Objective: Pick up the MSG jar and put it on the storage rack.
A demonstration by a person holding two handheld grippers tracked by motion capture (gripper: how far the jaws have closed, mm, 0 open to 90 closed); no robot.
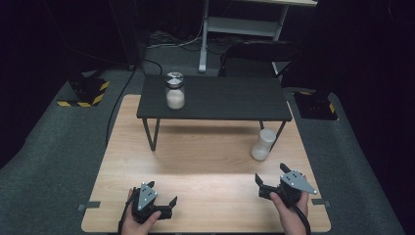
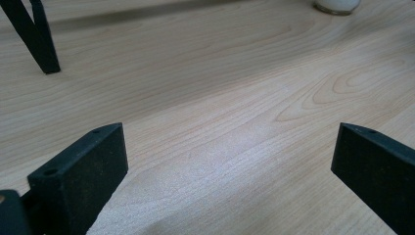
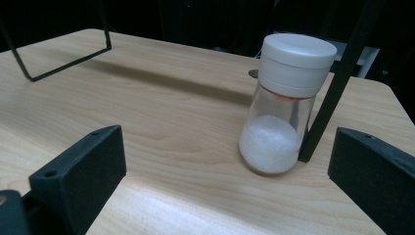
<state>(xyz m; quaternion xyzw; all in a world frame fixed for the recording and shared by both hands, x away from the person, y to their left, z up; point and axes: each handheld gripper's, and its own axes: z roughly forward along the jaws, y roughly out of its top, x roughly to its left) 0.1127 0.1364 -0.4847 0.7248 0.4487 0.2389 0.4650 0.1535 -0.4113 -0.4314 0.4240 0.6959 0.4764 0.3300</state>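
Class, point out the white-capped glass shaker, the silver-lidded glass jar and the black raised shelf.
White-capped glass shaker (image 3: 274, 142), right gripper view, glass body.
Silver-lidded glass jar (image 1: 175, 98), high view, glass body.
Black raised shelf (image 1: 230, 100), high view, bare top.

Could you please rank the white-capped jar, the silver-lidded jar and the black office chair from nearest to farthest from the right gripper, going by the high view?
1. white-capped jar, on the wooden table just ahead of the right gripper.
2. silver-lidded jar, on the black shelf, far left.
3. black office chair, on the floor behind.

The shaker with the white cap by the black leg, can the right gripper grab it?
Probably yes. The right gripper is open, with bare table between it and the shaker; only the shelf leg beside it crowds one side.
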